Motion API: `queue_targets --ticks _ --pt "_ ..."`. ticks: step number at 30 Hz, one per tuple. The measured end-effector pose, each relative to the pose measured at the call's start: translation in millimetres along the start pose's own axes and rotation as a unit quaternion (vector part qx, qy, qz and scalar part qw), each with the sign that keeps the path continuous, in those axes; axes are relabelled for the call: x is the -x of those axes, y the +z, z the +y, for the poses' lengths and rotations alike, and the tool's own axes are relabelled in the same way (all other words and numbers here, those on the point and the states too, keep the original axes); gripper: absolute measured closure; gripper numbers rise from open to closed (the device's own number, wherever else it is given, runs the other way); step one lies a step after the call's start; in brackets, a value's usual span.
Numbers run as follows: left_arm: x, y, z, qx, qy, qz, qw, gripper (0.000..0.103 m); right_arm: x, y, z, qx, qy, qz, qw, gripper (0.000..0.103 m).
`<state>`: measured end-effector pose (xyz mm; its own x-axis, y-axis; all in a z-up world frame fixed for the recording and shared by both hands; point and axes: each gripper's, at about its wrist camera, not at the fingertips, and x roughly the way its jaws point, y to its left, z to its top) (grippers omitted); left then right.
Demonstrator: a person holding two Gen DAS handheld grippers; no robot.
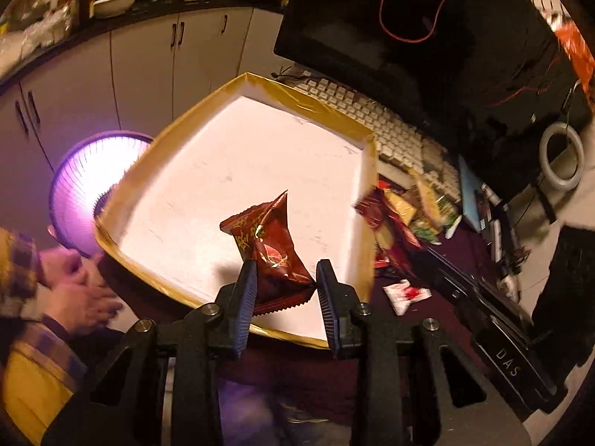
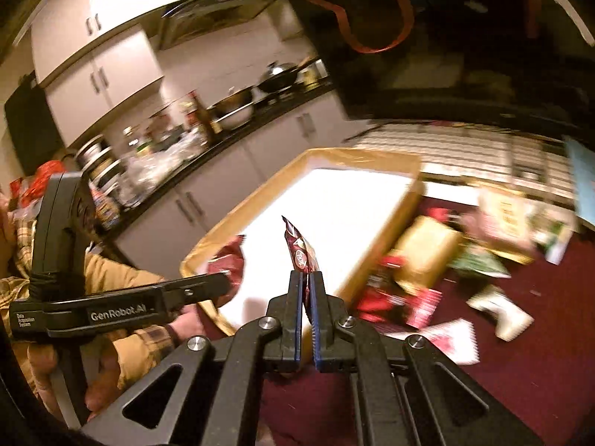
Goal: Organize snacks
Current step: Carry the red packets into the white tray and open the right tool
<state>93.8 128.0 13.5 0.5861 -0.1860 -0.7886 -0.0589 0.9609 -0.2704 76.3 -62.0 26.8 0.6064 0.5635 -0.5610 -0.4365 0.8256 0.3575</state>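
Carrying one dark red snack packet (image 1: 273,249) in my left gripper (image 1: 286,282) and another packet (image 2: 299,252) pinched in my right gripper (image 2: 307,290), I judge both need releasing into the white tray (image 1: 238,156).

glossy foil snack packet (image 1: 273,251)

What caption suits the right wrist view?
Right gripper pinching a dark red snack packet above a gold-rimmed white tray.

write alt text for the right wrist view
The right gripper is shut on the edge of a dark red snack packet above a white tray with a gold rim. More snack packets lie beside it.
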Motion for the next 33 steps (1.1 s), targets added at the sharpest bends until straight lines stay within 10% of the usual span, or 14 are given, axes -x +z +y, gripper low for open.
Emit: queue_targets --ticks 22,26,33 --pt "-36 1 42 0.019 0.007 0.042 0.9989 0.069 -100 -12 32 0.035 0.015 0.080 0.996 0.093" --pt "-15 -10 34 0.016 0.009 0.009 0.9998 0.055 -64 -9 19 0.009 0.041 0.044 0.998 0.055" --pt "19 -39 -35 -0.077 -0.013 -0.047 0.9959 0.037 18 -23 -25 -0.030 0.020 -0.025 0.999 0.033"
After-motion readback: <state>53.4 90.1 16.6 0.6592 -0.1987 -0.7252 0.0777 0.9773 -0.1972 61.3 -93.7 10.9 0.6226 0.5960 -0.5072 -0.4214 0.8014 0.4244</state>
